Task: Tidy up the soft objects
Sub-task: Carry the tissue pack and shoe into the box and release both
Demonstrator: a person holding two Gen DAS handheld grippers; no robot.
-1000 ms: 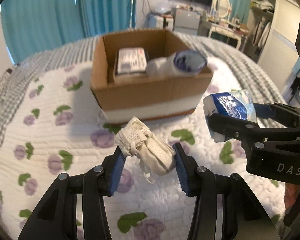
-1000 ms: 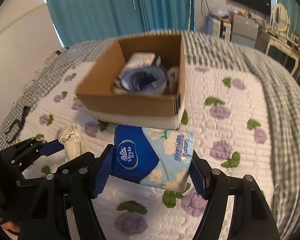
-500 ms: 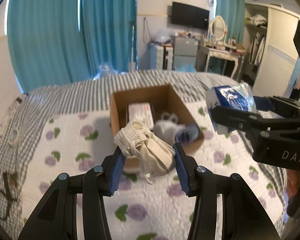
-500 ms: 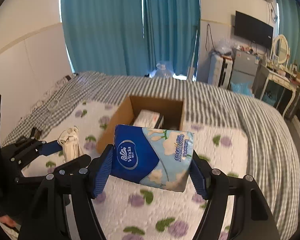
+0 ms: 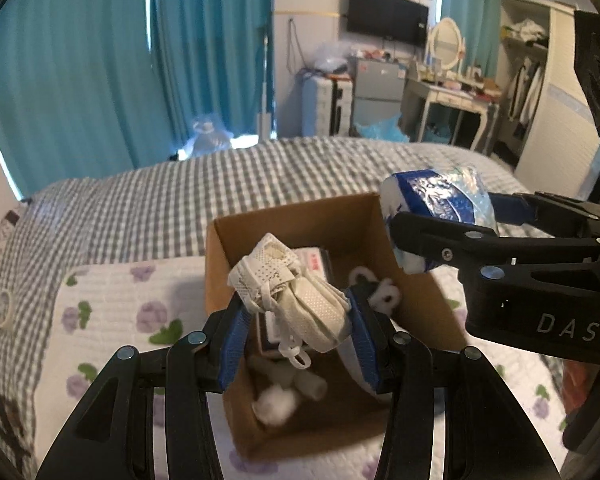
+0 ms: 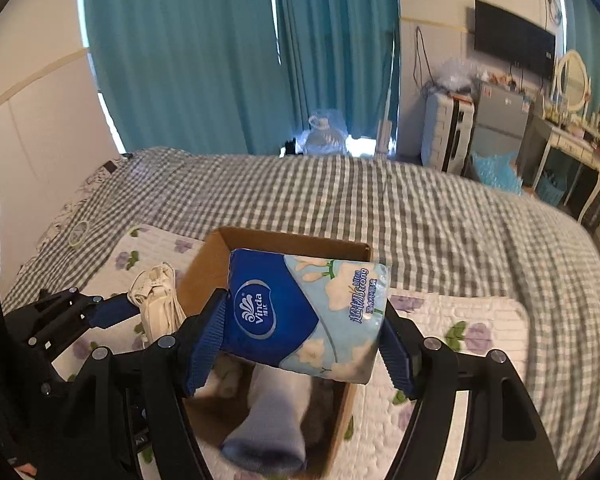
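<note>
Only the left wrist view shows the white packet point(image 5: 314, 260) inside the cardboard box point(image 5: 340, 220) on the bed point(image 5: 180, 192). The left gripper point(image 5: 296, 320) clamps one white mesh bundle point(image 5: 296, 300); the right gripper point(image 6: 304, 344), at 3 o'clock, clamps one tissue pack point(image 6: 304, 312), both above the box.

Matt cardboard box point(image 5: 414, 292); glossy plastic tissue pack point(image 6: 304, 316); perforated white cloth bundle point(image 5: 296, 300)

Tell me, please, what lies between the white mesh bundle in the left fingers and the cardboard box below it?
Only air: in the left wrist view the white mesh bundle hangs above the open cardboard box, its cord dangling free.
</note>
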